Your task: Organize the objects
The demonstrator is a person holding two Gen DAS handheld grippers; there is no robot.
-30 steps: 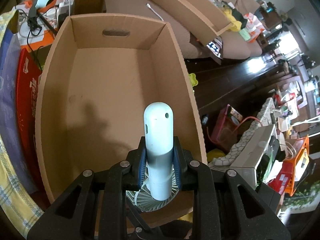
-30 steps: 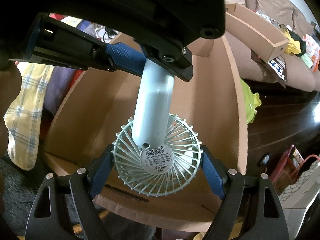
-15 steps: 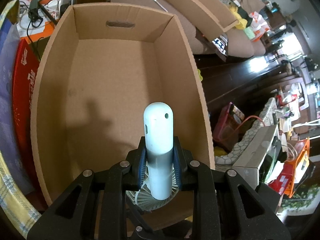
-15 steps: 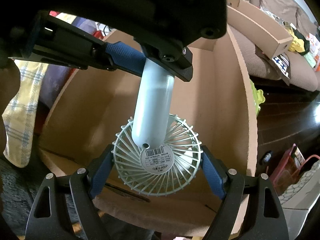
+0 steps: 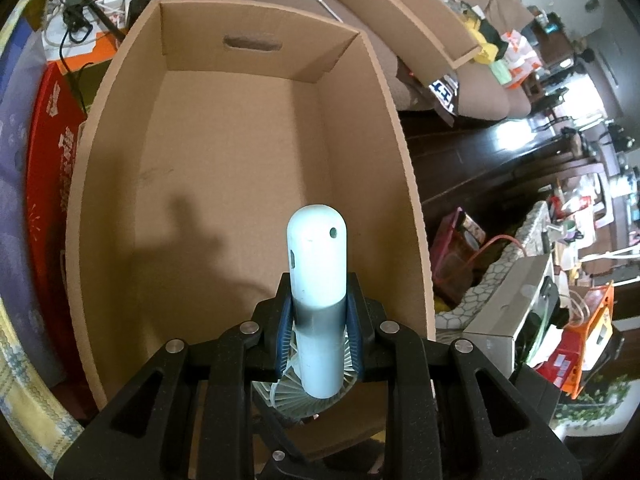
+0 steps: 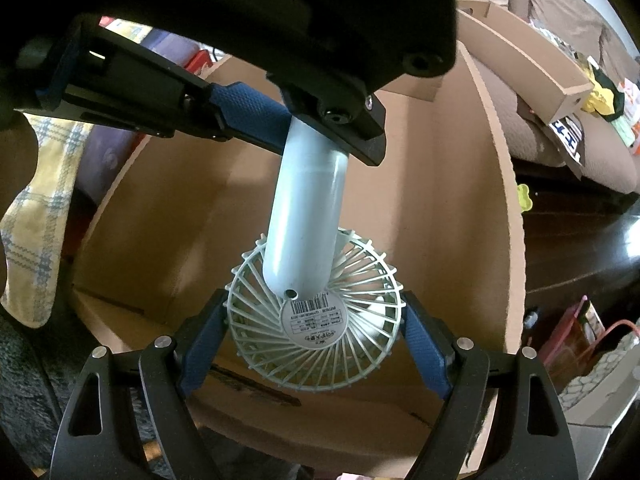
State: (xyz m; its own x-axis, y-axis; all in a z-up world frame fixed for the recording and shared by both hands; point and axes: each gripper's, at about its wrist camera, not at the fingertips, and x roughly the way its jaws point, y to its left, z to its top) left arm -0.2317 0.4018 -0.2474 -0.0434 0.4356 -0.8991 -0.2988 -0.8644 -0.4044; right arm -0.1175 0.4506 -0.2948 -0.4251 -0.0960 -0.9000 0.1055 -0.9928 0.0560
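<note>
Pale-blue plastic filled the near view: a handheld fan (image 6: 316,312), its round grille head sitting between the blue pads of the right gripper (image 6: 314,334), which stood wide and appeared to bear on the grille's two sides, though contact at the rim was hard to confirm. The fan's handle (image 5: 318,280) was clamped narrowly by the left gripper (image 5: 319,322), the rounded end poking out past the pads. Both held the fan above the near end of an open cardboard box (image 5: 404,152), whose brown floor lay bare beneath, with a hand-slot in its far wall. Beyond the box were a brown sofa (image 5: 480,96) carrying a cardboard lid (image 5: 420,24), and cluttered bags on the dark floor to the right. The risk from here, as I judged it, was the two grips working against each other: if one released late or twisted, the thin grille ribs could bend, or the smooth handle could slip and drop the fan against the box wall.
</note>
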